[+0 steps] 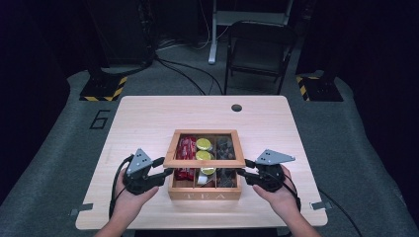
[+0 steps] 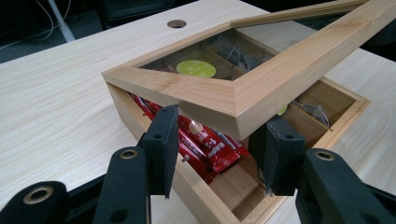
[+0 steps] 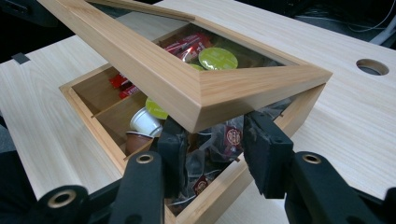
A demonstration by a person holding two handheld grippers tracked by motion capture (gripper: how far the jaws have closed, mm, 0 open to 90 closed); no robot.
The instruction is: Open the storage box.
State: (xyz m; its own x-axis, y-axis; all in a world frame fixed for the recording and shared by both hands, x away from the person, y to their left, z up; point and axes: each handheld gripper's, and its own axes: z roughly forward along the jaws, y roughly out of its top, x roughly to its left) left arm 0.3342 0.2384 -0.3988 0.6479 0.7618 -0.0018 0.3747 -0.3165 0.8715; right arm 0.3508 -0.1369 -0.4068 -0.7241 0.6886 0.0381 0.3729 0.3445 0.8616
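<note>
Dark room, wood bench (image 1: 148,118). Box (image 1: 204,194) lid (image 1: 204,162) half-raised, hiding rear compartments; left claw (image 1: 167,172) and right claw (image 1: 241,172) open, jaws straddling lid's front corners, grip unclear.

Both forearms come in from the near edge, angled inward toward each other. The left hand (image 1: 129,197) grips the left tool (image 1: 167,173), whose jaws point right and stand parted. The right hand (image 1: 277,195) grips the right tool (image 1: 240,172), jaws pointing left and likewise parted. Each tool carries a grey three-cornered plate on top and trails a black cable back along the wrist.
</note>
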